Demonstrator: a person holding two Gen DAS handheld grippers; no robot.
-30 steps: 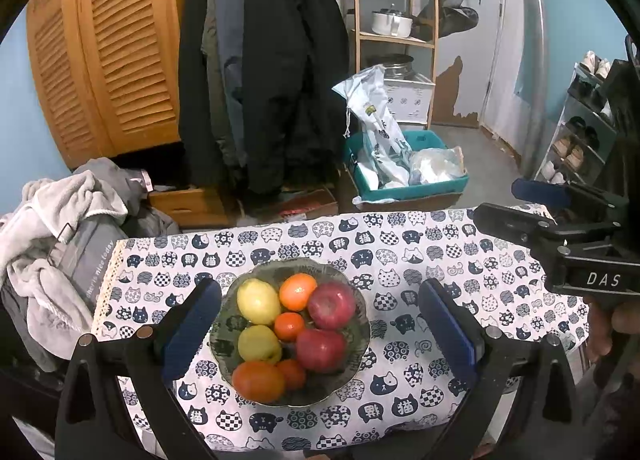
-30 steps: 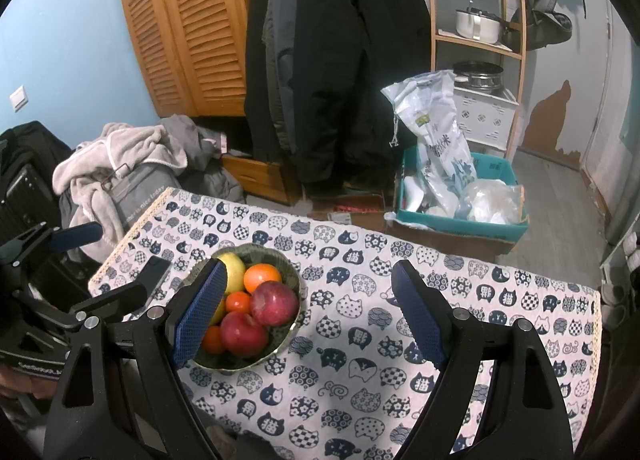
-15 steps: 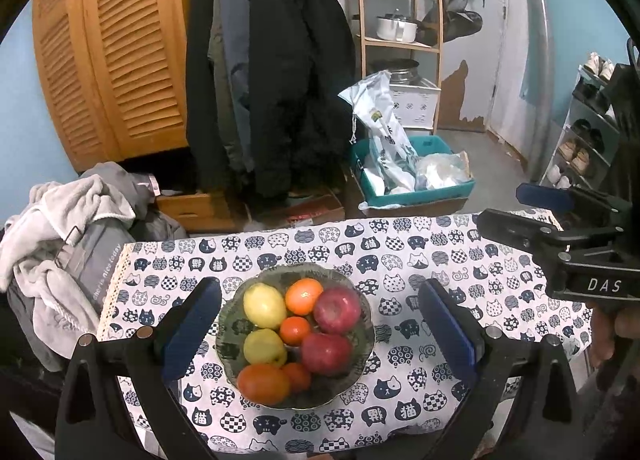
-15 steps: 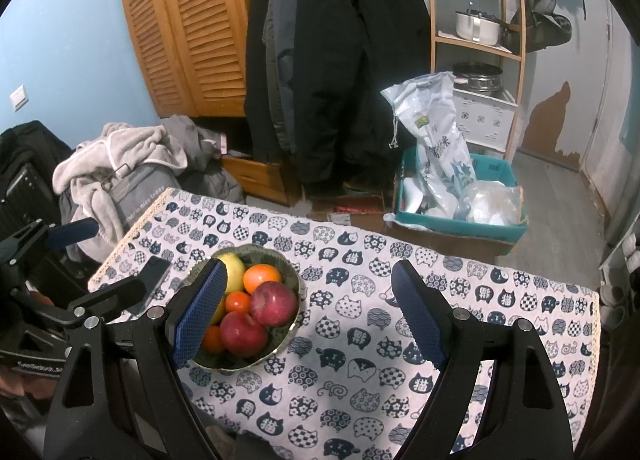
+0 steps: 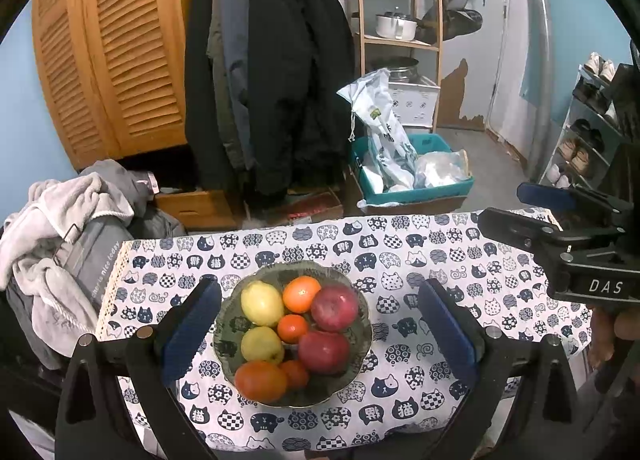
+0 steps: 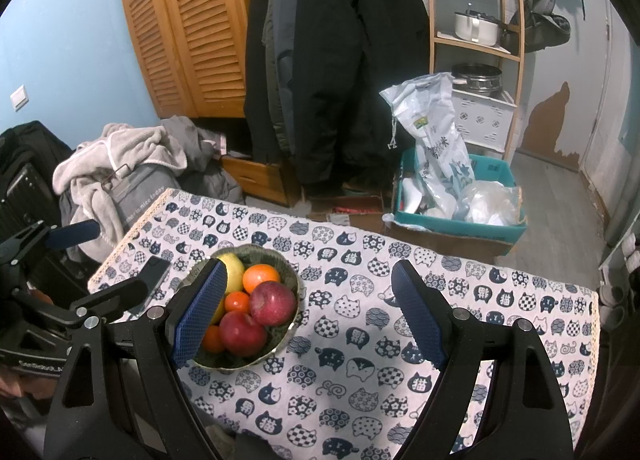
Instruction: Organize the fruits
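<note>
All fruit sits in the scalloped grey-green ceramic bowl (image 5: 362, 324) on the counter with the cat-print cloth (image 5: 420, 252): two red apples (image 5: 335, 308), two yellow-green pears (image 5: 262, 303), several oranges and small tangerines (image 5: 301, 294). Nothing loose on the cloth. Left claw (image 5: 318, 334) hovers over the bowl, jaws spread wide, empty. Right claw (image 6: 310, 312) hangs over the counter just right of the bowl, also spread wide and empty.

Step unclear: fits either fruit already gathered, or waiting to be sorted out of the bowl. Any next grasp calls for closing on one top fruit without knocking its neighbours.
</note>
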